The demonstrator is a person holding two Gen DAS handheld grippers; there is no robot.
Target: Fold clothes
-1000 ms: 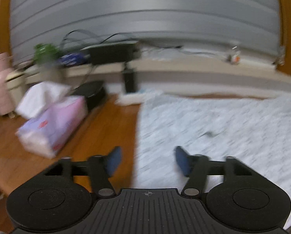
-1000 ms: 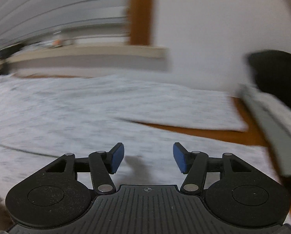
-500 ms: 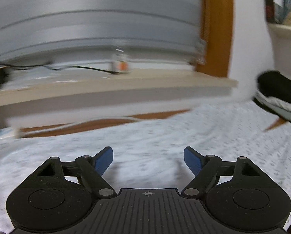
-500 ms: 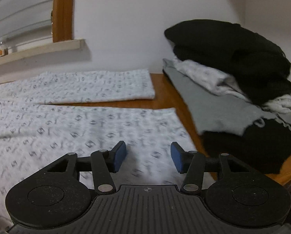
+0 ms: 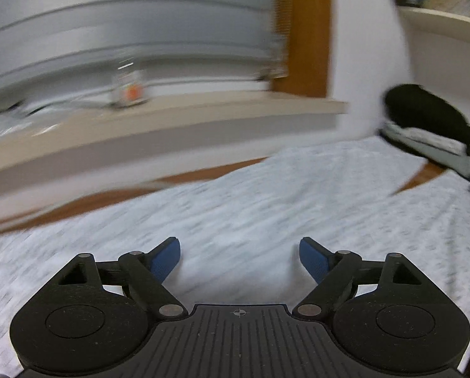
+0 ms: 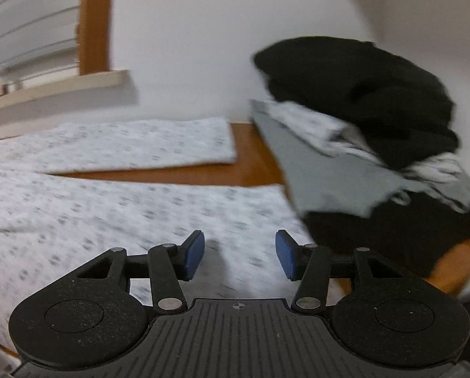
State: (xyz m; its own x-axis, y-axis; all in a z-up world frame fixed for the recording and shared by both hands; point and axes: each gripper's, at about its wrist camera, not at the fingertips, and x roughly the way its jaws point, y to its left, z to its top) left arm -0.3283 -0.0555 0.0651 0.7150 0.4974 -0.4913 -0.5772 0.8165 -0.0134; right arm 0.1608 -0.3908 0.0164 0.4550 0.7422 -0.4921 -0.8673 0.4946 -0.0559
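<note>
The patterned garment (image 6: pixel 115 208) lies flat and unfolded on the table (image 6: pixel 253 170); both tongs, left (image 5: pixel 239 260) and right (image 6: pixel 239 255), are released and empty, so folding is not begun.

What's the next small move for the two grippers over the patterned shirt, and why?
Probably lower both grippers onto the fabric and pinch it. The left gripper and right gripper both stand open with nothing between the pads, above the white patterned garment, which lies spread flat on the wooden table. The right one is near the hem by the clothes pile, a likely edge to lift for a fold.
</note>
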